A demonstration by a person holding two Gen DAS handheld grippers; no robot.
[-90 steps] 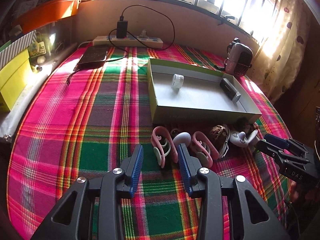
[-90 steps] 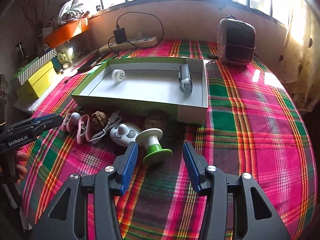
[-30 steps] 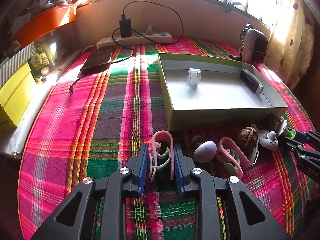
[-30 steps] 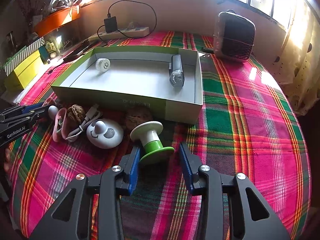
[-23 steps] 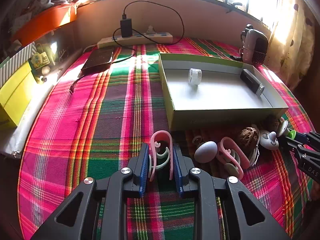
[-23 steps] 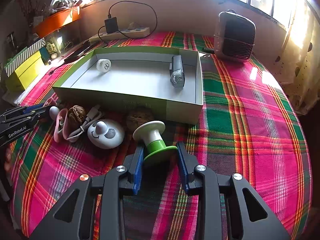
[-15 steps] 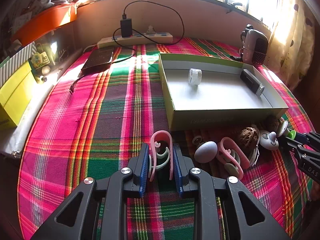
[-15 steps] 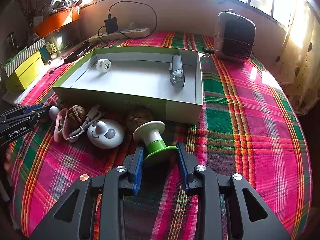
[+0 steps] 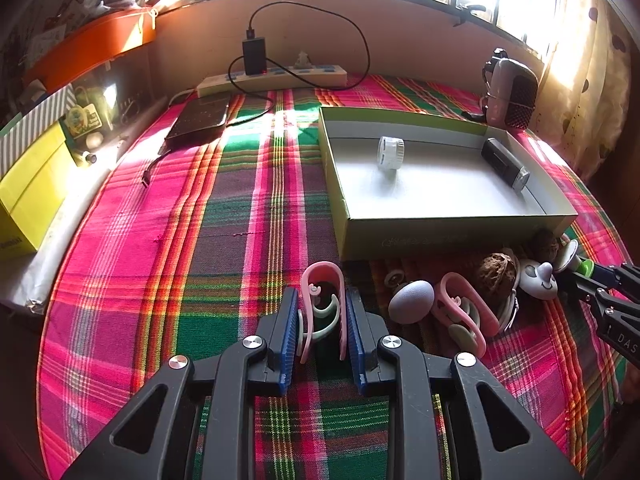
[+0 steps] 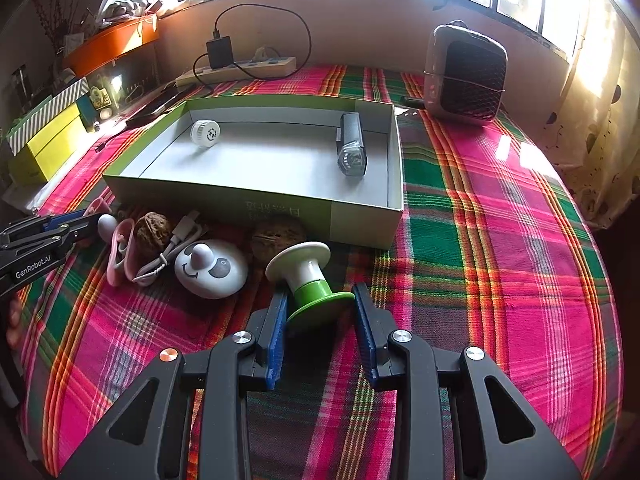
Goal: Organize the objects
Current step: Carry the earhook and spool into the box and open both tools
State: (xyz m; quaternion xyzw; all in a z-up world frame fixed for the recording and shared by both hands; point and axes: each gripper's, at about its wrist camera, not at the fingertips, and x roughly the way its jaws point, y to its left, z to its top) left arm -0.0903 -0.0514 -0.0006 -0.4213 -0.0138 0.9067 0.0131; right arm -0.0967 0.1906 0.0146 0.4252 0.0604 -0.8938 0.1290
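Our left gripper (image 9: pixel 322 322), marked "GenRobot.AI", has its jaws clamped on the pink clip (image 9: pixel 322 304) lying on the plaid table (image 9: pixel 224 216). Our right gripper (image 10: pixel 321 322), lettered "DAS", squeezes the green-and-white spool (image 10: pixel 310 276) just before the green box (image 10: pixel 360 216), whose printing we cannot read.

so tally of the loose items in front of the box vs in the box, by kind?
Pink ear hooks: 2
Walnuts: 2
Grey egg-shaped piece: 1
White smiley-face gadget: 1
White cable: 1
White-green spool: 1
In the box: white cylinder 1, black light 1
Total: 10
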